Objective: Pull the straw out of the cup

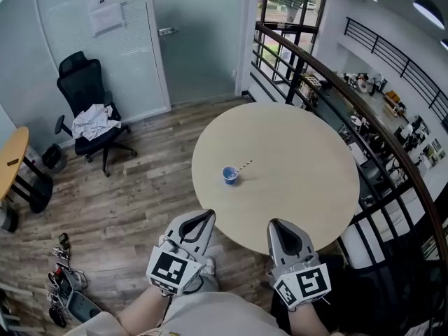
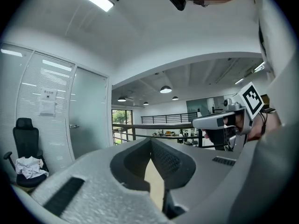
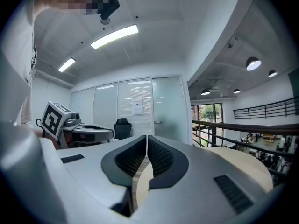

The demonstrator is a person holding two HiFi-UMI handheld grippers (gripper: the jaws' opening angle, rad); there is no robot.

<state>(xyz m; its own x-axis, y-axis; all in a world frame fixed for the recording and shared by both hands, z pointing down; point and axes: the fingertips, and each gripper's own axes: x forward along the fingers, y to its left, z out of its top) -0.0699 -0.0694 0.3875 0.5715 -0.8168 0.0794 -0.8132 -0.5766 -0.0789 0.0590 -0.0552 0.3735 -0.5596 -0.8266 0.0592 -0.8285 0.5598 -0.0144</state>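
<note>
A small blue cup [image 1: 229, 176] stands on the round light-wood table [image 1: 301, 152], left of its middle. A striped straw [image 1: 243, 166] leans out of the cup toward the right. Both grippers are held level at the table's near edge, well short of the cup. My left gripper [image 1: 209, 214] [image 2: 151, 141] has its jaws together with nothing between them. My right gripper [image 1: 272, 223] [image 3: 147, 137] is likewise shut and empty. Neither gripper view shows the cup.
A black office chair [image 1: 87, 110] with white cloth on it stands at the back left by a glass wall. A dark metal railing [image 1: 336, 82] curves behind and right of the table. Another wooden table [image 1: 10, 159] and some gear on the floor [image 1: 63, 278] lie to the left.
</note>
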